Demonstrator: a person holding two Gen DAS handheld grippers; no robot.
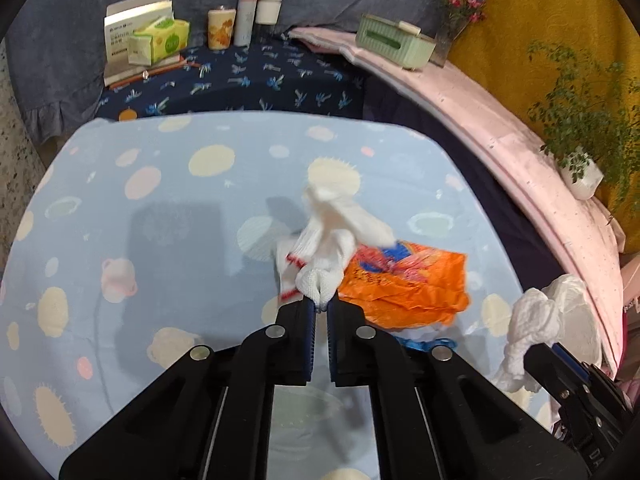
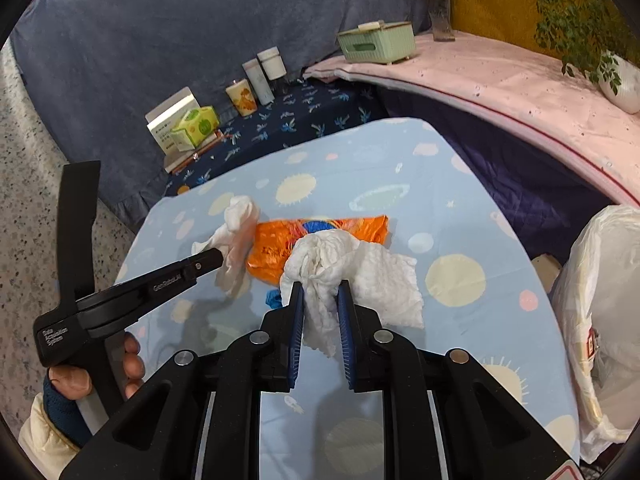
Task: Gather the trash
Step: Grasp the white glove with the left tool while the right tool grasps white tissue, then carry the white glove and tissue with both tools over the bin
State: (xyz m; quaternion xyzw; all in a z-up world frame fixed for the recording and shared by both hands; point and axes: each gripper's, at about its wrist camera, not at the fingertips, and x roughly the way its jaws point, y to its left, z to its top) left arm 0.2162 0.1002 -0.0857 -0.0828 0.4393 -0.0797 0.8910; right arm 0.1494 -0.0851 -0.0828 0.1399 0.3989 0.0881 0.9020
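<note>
My left gripper [image 1: 320, 304] is shut on a crumpled white tissue [image 1: 332, 240] and holds it above the light blue tablecloth [image 1: 160, 216]. My right gripper [image 2: 322, 292] is shut on a second crumpled white tissue [image 2: 340, 264], also lifted. An orange plastic wrapper [image 1: 404, 284] lies on the cloth just beyond both grippers; it also shows in the right wrist view [image 2: 320, 236]. A small blue scrap [image 2: 273, 299] lies beside the wrapper. The right gripper [image 1: 532, 354] with its tissue [image 1: 540, 320] shows at the right of the left wrist view; the left gripper [image 2: 218, 258] shows at the left of the right wrist view.
A white plastic bag [image 2: 600, 300] stands at the table's right edge. Behind the table are tissue boxes [image 1: 156, 38], cups and bottles [image 1: 244, 20] on dark cloth. A pink shelf [image 1: 500, 120] holds a green box [image 1: 394, 40] and plants [image 1: 580, 120].
</note>
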